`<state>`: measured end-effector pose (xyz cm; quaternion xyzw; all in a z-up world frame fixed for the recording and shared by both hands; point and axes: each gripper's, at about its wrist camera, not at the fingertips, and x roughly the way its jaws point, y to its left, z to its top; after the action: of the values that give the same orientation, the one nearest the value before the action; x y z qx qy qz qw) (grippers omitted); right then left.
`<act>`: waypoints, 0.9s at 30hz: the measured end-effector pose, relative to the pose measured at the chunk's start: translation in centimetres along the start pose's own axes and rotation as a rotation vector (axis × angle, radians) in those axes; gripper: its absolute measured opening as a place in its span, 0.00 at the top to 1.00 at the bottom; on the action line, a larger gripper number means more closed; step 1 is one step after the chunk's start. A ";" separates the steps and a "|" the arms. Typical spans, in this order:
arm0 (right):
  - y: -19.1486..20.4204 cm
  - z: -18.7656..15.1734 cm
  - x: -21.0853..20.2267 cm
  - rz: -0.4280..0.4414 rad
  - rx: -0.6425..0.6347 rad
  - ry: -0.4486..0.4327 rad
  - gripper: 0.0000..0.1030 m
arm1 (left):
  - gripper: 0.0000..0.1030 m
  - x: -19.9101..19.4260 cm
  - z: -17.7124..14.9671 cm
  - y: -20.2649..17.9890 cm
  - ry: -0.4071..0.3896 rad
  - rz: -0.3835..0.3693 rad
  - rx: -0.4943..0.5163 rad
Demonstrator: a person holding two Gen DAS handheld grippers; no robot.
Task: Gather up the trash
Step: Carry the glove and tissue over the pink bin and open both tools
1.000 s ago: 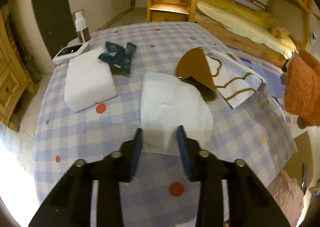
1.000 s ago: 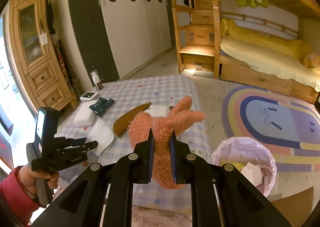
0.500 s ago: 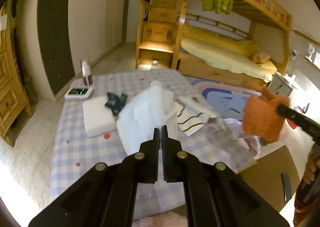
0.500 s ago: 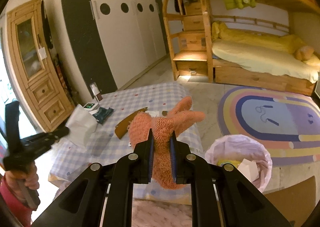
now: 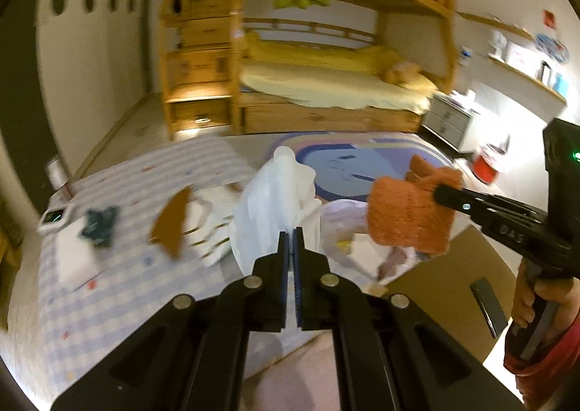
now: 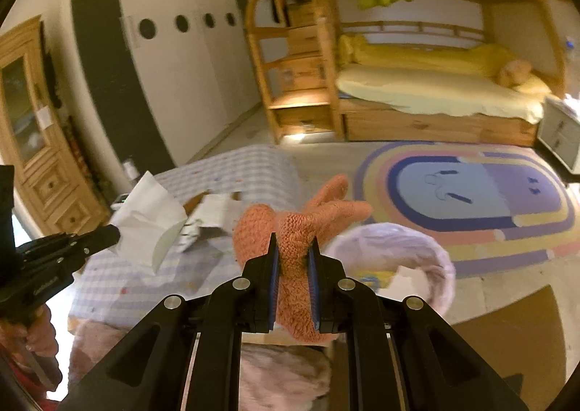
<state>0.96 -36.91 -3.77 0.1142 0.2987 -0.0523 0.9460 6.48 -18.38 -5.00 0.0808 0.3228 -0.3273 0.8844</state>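
Observation:
My left gripper is shut on a white crumpled paper sheet and holds it in the air past the table's right edge; the sheet also shows in the right wrist view. My right gripper is shut on an orange fuzzy glove, also seen in the left wrist view, just above and left of the trash bin. The bin has a pale pink liner and holds some scraps.
The checkered table holds a white foam block, a dark teal wrapper, a brown paper piece, a white cloth with brown lines and a small device. A cardboard sheet lies on the floor by the bin.
My left gripper closed on the white sheet, lifted it off the table and swung it right toward the bin. My right gripper moved the glove nearer the bin.

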 end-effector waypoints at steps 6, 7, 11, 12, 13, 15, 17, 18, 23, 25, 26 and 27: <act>-4.1 -0.4 0.4 -0.103 0.061 0.012 0.86 | 0.99 4.6 1.7 -4.0 0.021 -0.103 0.067; -4.7 -0.5 0.6 -0.112 0.071 0.015 0.86 | 0.99 5.3 1.9 -4.5 0.028 -0.113 0.071; -7.0 -0.8 2.2 -0.148 0.104 0.050 0.86 | 0.99 8.9 2.7 -6.1 0.062 -0.149 0.084; -7.3 -0.9 2.5 -0.153 0.105 0.056 0.86 | 0.99 9.6 2.8 -6.3 0.068 -0.151 0.084; -7.8 -0.8 3.0 -0.159 0.107 0.067 0.86 | 0.99 10.5 3.0 -6.6 0.078 -0.158 0.083; -8.6 -0.8 4.1 -0.166 0.112 0.080 0.85 | 0.99 12.1 3.3 -7.0 0.094 -0.169 0.078; -9.3 -0.6 5.1 -0.173 0.115 0.092 0.86 | 0.99 13.6 3.7 -7.3 0.114 -0.177 0.072; -9.5 -0.6 5.4 -0.174 0.118 0.095 0.86 | 0.99 14.5 3.9 -7.5 0.125 -0.181 0.068; -10.8 -0.2 8.1 -0.165 0.132 0.116 0.82 | 0.99 16.6 4.7 -7.8 0.141 -0.197 0.056; -11.2 -0.1 9.1 -0.167 0.133 0.124 0.78 | 0.91 16.9 5.0 -7.5 0.143 -0.196 0.042; -11.5 -0.1 9.7 -0.159 0.137 0.137 0.75 | 0.82 17.0 5.1 -7.4 0.144 -0.189 0.033; -11.6 -0.1 10.0 -0.154 0.142 0.143 0.67 | 0.73 16.9 5.1 -7.1 0.141 -0.182 0.020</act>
<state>7.14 -48.40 -11.74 0.1613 0.3688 -0.1375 0.9050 14.38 -34.59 -11.03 0.0830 0.3868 -0.4028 0.8254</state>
